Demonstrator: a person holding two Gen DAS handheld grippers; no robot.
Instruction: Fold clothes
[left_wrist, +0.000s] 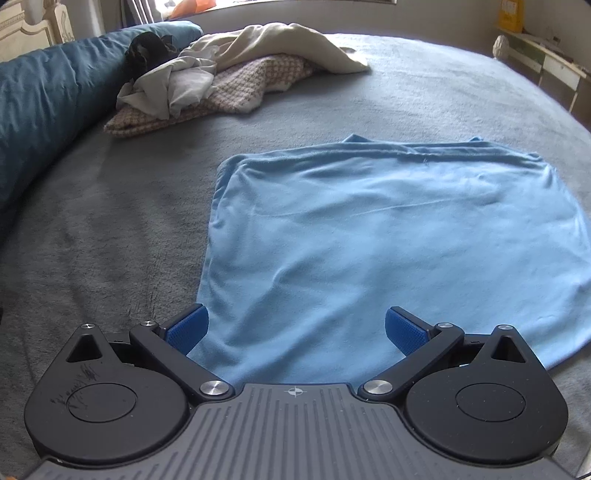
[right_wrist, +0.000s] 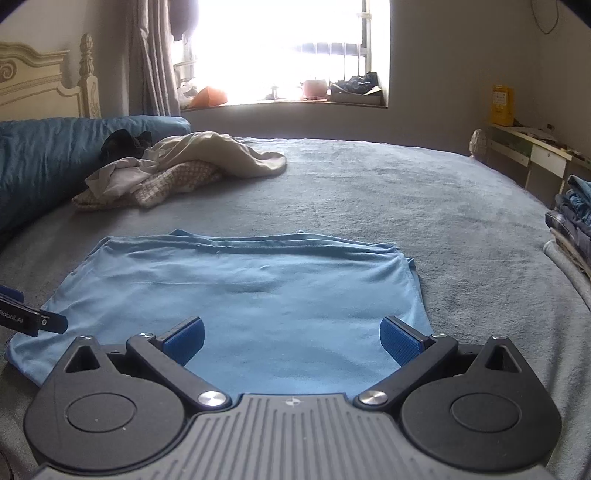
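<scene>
blue shirt (left_wrist: 388, 236) flat on bed (left_wrist: 110, 229), both grippers spread.

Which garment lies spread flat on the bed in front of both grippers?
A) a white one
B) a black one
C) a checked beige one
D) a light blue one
D: the light blue garment lies flat on the grey bed cover, while the other clothes sit crumpled in a pile farther back.

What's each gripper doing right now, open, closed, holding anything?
Left gripper: open, holding nothing, over the near edge of the light blue shirt.
Right gripper: open, holding nothing, over the same shirt.
</scene>
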